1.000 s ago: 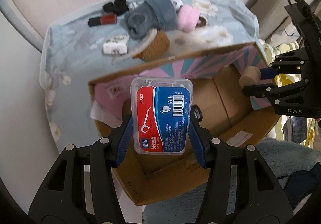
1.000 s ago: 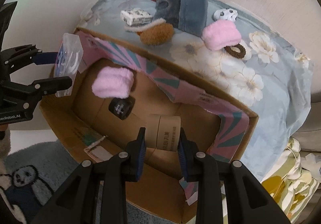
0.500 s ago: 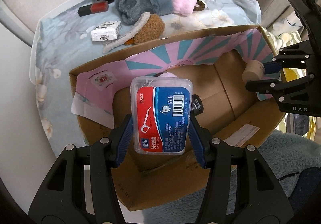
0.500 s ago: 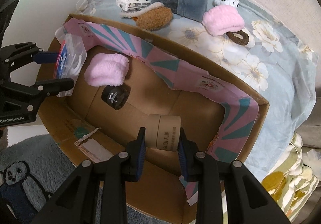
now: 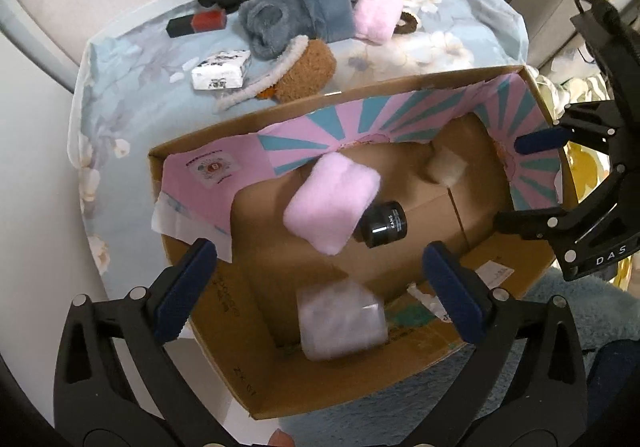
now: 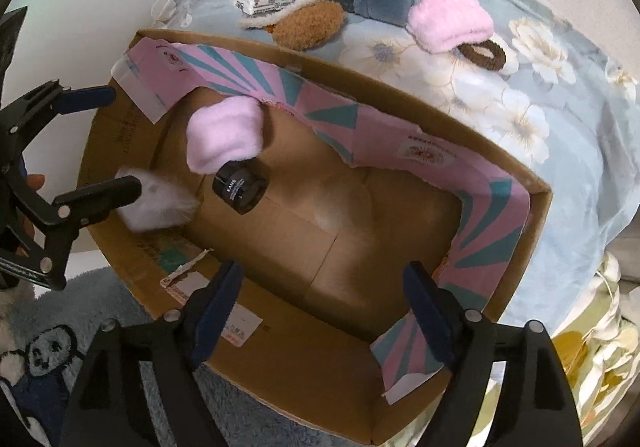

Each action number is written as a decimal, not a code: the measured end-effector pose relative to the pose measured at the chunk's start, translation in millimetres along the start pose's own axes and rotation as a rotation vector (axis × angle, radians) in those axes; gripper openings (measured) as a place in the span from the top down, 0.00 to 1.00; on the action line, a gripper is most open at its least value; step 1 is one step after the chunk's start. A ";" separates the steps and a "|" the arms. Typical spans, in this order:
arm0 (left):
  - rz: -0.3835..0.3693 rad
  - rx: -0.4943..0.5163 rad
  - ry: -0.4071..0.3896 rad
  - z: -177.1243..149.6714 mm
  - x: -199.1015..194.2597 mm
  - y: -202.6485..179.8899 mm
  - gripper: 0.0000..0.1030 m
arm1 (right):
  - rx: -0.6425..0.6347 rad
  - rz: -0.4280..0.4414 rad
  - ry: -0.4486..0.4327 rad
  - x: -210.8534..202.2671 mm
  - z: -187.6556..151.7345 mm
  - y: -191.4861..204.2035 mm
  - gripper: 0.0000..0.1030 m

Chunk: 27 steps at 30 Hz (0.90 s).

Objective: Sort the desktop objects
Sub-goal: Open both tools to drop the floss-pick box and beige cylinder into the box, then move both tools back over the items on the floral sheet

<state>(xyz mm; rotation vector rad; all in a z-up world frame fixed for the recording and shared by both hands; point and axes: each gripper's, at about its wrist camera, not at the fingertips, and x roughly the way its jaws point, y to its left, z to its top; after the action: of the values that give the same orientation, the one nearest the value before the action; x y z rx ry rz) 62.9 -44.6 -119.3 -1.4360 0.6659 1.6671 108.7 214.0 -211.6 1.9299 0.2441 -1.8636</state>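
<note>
Both grippers hang over the open cardboard box with its pink and teal lining. My left gripper is opening, jaws wide. The clear floss box is a blur below them, free of the pads, at the box's near corner. My right gripper is opening too, with nothing between its fingers. The cardboard roll is a pale blur over the box floor. A pink sock and a black jar lie inside.
On the flowered cloth behind the box lie a grey fleece piece, a second pink sock, a brown hair tie, a brown fuzzy sock, a white packet and a red and black stick. Fluffy blue rug below.
Both grippers have opened. The floss box has dropped from the left jaws and the cardboard roll from the right jaws; both are falling into the cardboard box.
</note>
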 end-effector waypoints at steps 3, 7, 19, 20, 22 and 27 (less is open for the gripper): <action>0.009 0.007 -0.006 0.1 -4.9 0.6 0.00 | -0.011 -0.016 -0.011 -1.3 -0.8 0.7 0.19; 0.012 0.014 -0.009 -2.9 -6.5 -2.7 0.00 | -0.006 0.010 -0.012 -1.8 -5.0 -1.5 0.15; 0.050 0.021 -0.025 0.9 -15.1 0.1 0.00 | -0.062 -0.006 -0.028 -3.3 1.5 9.7 0.00; 0.044 0.019 -0.029 1.1 -16.3 1.8 0.00 | -0.068 -0.012 -0.022 -3.2 2.2 11.3 0.00; 0.045 0.011 -0.036 2.2 -18.2 5.2 0.00 | -0.081 -0.023 -0.004 -3.5 4.7 13.8 0.00; 0.070 -0.002 -0.019 7.4 -18.5 14.4 0.00 | -0.050 -0.015 -0.004 -14.2 12.1 8.1 0.00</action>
<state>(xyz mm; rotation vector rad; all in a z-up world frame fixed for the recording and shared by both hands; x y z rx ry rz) 47.1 -50.5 -101.5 -1.4110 0.7121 1.7333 100.1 204.1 -196.0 1.8966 0.3021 -1.8531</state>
